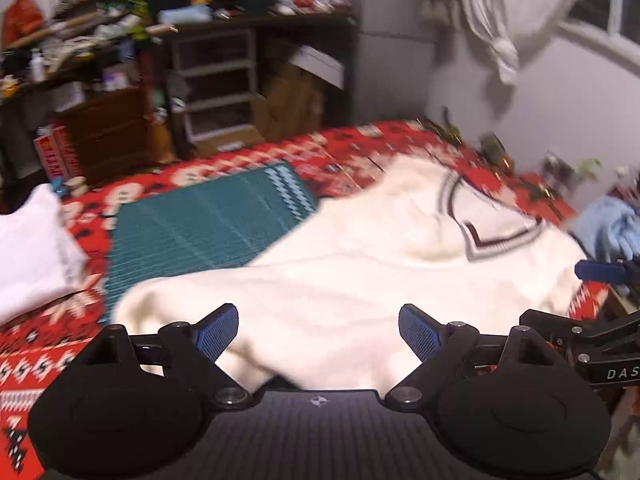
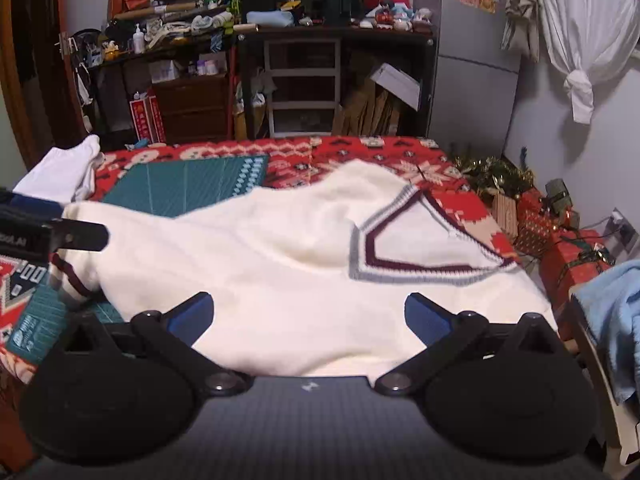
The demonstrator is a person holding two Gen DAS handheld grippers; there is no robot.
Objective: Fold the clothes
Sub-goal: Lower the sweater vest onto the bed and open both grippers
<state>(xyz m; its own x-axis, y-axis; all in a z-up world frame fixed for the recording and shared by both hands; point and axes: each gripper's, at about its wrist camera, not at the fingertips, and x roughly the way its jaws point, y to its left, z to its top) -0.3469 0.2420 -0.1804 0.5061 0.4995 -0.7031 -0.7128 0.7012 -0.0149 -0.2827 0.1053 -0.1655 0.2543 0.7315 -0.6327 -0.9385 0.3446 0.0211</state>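
Both tools spread wide, nothing gripped.
Cream sweater (image 2: 280,264) lies flat on red patterned bench cover (image 2: 380,152), partly over teal mat (image 2: 188,184); left tool (image 1: 319,334) and right tool (image 2: 308,316) sit at its near hem.

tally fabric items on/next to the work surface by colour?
Cream: 1, V-neck sweater
White: 1, folded garment at far left
Light blue: 1, cloth at right, off the surface
Red patterned: 1, blanket covering the surface
Total: 4
Both grippers, left and right, are open over the sweater.
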